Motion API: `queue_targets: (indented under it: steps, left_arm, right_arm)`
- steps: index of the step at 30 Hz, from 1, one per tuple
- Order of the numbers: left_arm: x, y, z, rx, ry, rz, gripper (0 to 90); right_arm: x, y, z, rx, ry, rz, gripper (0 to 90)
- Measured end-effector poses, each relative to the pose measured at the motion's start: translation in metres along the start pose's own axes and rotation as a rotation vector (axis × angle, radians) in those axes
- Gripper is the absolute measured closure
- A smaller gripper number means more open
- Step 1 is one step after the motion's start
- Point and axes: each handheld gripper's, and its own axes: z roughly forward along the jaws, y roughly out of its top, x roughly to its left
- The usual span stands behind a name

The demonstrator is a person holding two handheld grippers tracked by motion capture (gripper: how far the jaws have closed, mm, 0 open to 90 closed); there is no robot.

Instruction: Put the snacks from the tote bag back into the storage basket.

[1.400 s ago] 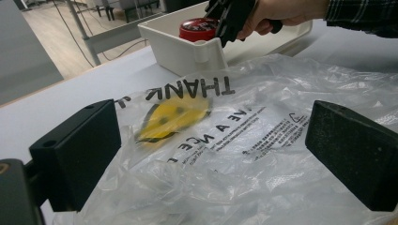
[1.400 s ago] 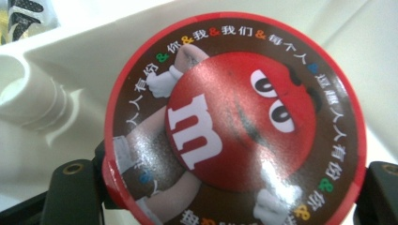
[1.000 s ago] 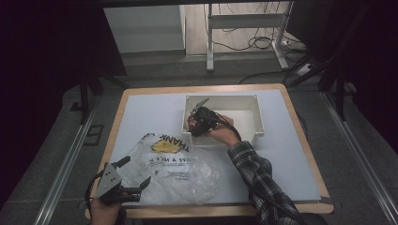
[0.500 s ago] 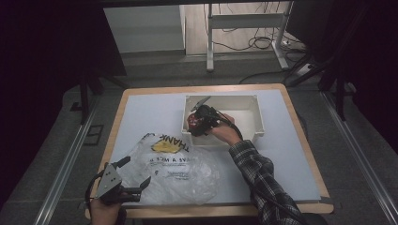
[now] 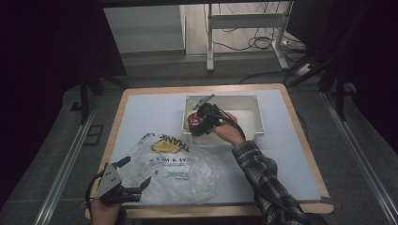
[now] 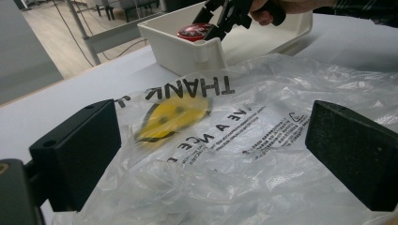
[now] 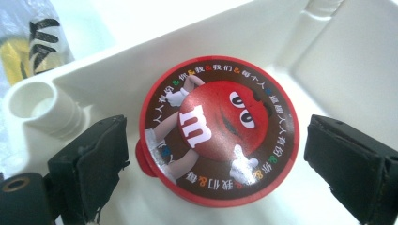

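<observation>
The right claw (image 5: 199,123) reaches down into the near left corner of a white bin (image 5: 253,104) that stands on the far middle of the table (image 5: 141,108), held by the person's right hand (image 5: 228,130), whose checked sleeve (image 5: 263,173) runs back to the near edge. Its jaws are spread wide, and in the right gripper view a round red candy tin (image 7: 219,131) lies flat on the bin floor (image 7: 328,65) between them, its lid showing a red cartoon face with a white letter m and a ring of small coloured print. The left jaw stands just beside the tin's rim and the right jaw a little way off it; neither presses on it. Beyond the left jaw is the bin's round corner post (image 7: 40,105), and past the bin wall a bit of plastic bag (image 7: 28,37) shows. The left claw (image 5: 136,177) sits low at the near left corner of the table in the person's left hand (image 5: 105,211), its jaws also spread wide, with nothing pinched. Straight ahead of it and between its jaws lies the crumpled clear bag (image 6: 225,154), printed with a yellow smiling face (image 6: 171,117) and black lettering, flat on the table. Farther ahead of this claw, past the bag, stands the bin (image 6: 187,44) with the tin (image 6: 195,30) at its near corner and the other claw (image 6: 230,14) over it.
</observation>
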Motion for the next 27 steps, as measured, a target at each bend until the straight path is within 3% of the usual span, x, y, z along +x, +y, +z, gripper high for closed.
queue_targets:
  steps: [27]
  left_arm:
    - [-0.001,0.0,0.0,0.004,-0.001,0.008,3.6]
  right_arm:
    - [0.003,-0.01,-0.026,-0.045,-0.004,-0.028,7.0]
